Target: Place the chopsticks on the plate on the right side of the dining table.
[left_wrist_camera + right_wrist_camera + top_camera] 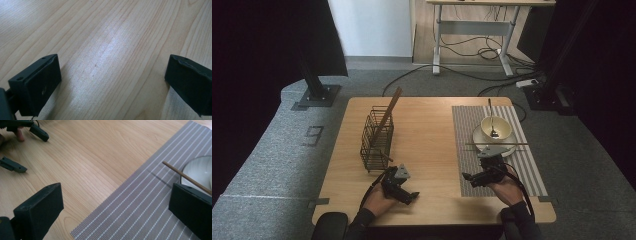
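My left gripper [411, 196] rests low over the bare wood near the table's front edge, its jaws [112, 82] wide open with nothing between them. My right gripper [469, 180] is open too and points left over the near left edge of the striped placemat [140, 202]. A white bowl [496, 127] with a spoon in it stands on a plate [479, 139] on the mat. One brown chopstick [497, 144] lies across the plate, just beyond my right gripper [115, 210]. That chopstick [186, 177] passes beside my right jaw without touching it. A second chopstick [387, 117] leans upright in a wire basket [377, 142].
The wire basket stands on the table's left half, just beyond my left hand. Bare wood lies between the two grippers and in the table's middle. My left gripper [27, 148] shows open in the right gripper view. Grey carpet, stand legs and cables surround the table.
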A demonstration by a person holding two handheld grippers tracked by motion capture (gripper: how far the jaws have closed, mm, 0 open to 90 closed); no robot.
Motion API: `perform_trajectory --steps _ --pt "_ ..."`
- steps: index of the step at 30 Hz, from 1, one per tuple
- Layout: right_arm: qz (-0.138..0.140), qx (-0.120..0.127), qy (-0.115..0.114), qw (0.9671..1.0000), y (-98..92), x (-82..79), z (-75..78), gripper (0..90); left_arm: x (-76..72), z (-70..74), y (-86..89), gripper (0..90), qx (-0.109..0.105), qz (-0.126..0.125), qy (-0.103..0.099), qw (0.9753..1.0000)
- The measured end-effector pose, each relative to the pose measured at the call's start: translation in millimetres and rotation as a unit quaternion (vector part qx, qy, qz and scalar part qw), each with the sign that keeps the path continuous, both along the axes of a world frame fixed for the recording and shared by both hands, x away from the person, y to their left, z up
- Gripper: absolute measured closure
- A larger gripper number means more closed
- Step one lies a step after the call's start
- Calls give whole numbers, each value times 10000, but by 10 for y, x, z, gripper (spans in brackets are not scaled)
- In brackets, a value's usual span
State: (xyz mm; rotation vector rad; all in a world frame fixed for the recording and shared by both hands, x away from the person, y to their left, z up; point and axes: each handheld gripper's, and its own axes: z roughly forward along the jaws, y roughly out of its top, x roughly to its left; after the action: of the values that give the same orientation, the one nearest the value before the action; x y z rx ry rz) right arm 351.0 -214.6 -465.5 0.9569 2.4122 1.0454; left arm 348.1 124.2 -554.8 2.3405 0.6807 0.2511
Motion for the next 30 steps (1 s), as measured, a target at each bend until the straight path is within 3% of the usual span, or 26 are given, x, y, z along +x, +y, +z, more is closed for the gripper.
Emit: perform_trajectory --steps 4,30 --pt "145 -92 51 9998 112 32 22 0 -3 0 0 1 0 -1 -2 10000" --pt "817 49 78 9966 832 306 170 0 -19 -2 -4 2 -19 -34 -1 10000"
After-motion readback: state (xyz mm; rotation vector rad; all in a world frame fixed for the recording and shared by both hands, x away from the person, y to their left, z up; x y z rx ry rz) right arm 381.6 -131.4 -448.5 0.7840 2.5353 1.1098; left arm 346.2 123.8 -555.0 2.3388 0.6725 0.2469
